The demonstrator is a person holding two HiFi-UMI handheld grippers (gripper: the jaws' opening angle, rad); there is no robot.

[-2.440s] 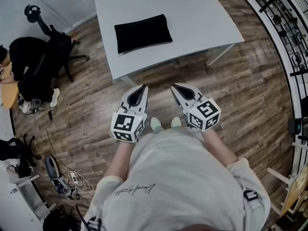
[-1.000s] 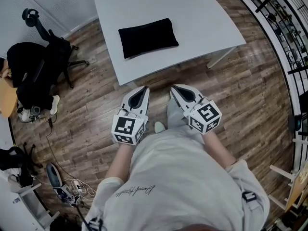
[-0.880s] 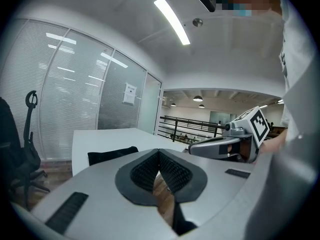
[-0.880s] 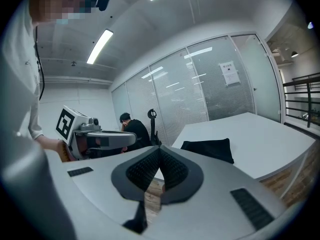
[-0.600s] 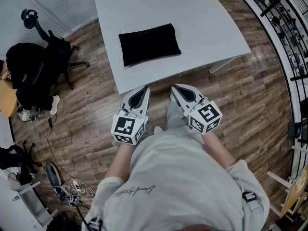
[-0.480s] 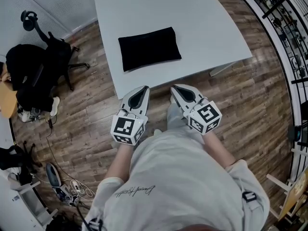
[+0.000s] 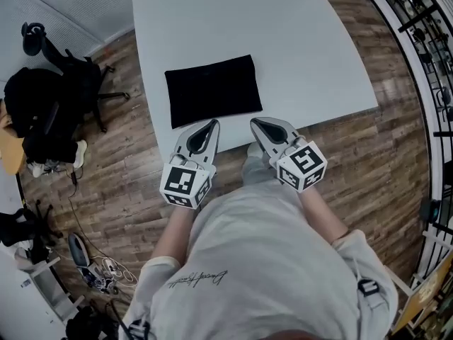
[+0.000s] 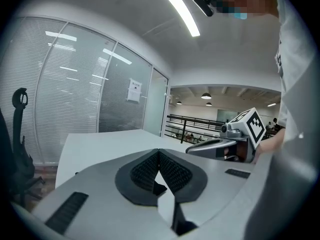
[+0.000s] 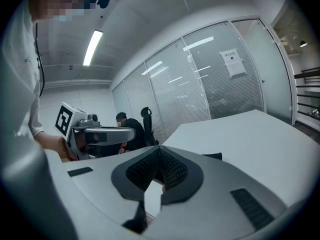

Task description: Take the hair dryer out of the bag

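Hair dryer hidden, likely inside the one black bag (image 7: 212, 91) lying crosswise on the counter (image 7: 311, 41) just ahead of two claws in the head view, left claw (image 7: 209, 126) at its middle, right claw (image 7: 257, 124) by its right corner; left gripper view, then right gripper view, show each closed, empty.

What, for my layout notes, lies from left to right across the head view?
Black office chair → left gripper → right gripper → black metal railing.
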